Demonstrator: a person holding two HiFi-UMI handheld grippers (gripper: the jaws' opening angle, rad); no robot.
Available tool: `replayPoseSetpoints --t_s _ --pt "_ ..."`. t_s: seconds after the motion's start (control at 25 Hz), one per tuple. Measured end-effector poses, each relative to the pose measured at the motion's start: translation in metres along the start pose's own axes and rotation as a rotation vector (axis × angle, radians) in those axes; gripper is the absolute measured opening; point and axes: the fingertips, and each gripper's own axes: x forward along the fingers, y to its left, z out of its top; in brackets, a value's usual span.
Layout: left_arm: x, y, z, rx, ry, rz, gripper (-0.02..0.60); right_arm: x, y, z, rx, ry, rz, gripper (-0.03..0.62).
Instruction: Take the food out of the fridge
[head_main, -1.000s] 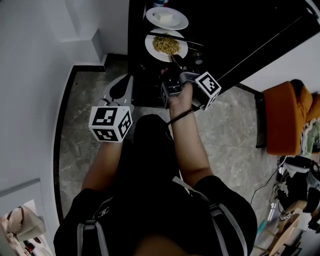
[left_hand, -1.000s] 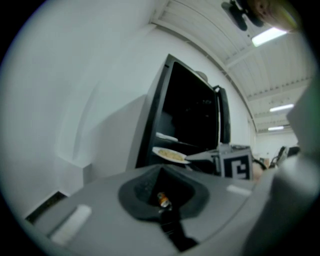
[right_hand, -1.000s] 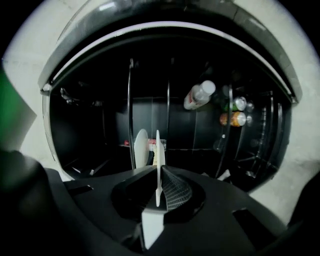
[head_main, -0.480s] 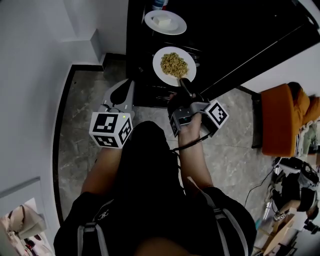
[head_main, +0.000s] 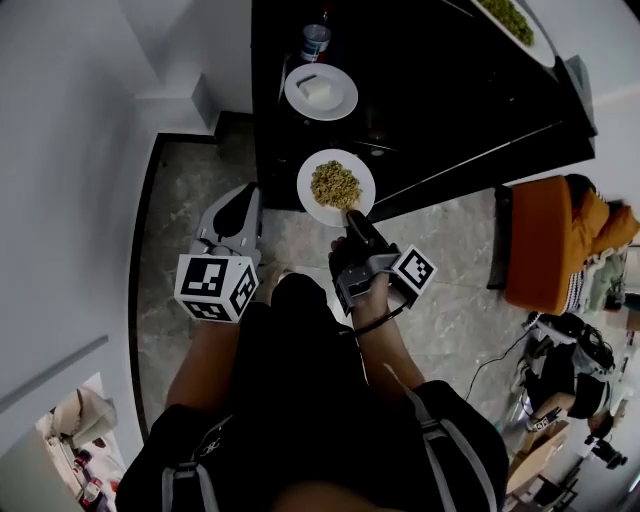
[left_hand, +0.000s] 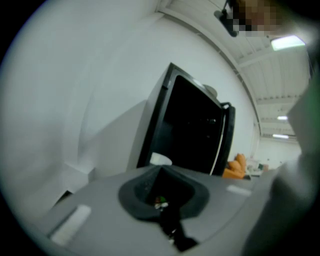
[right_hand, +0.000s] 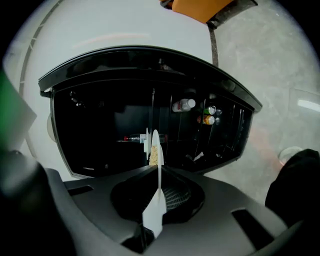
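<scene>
Grey marble floor (head_main: 190, 190) runs between white walls, and a black fridge (head_main: 440, 90) stands open at the top of the head view. An orange chair (head_main: 545, 240) sits off to the right.

The right gripper (head_main: 350, 215) has its jaws clamped on the near rim of a white plate (head_main: 305, 190) that carries a heap of fried rice (head_main: 335, 184). The plate is held out in front of the open fridge, above the line where the fridge meets the floor, with the rice facing up. In the right gripper view the same plate (right_hand: 159, 170) shows edge-on, pinched between the pads, with the dark fridge shelves (right_hand: 100, 125) behind it.

Deeper inside the fridge a second white plate (head_main: 340, 105) rests on a shelf with a pale block (head_main: 316, 88) on it, and a bottle (head_main: 315, 42) stands just behind that plate.

The left gripper (head_main: 240, 200) hangs over the floor to the left of the rice plate, apart from it. Its jaws (left_hand: 162, 200) are together with nothing between them, pointing toward the white wall and the fridge's side (left_hand: 190, 130).
</scene>
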Motion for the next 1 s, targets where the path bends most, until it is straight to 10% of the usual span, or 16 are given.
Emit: replayPoseSetpoints --t_s 0.64,1.0 --pt "-0.087 -0.089 0.225 0.036 0.008 -0.01 0.003 -0.109 0.254 -0.059 -0.031 0.092 0.063 0.011" --pt "-0.116 -0.075 0.288 0.072 -0.055 0.049 0.003 -0.068 0.354 -0.084 -0.091 0.143 0.204 0.011"
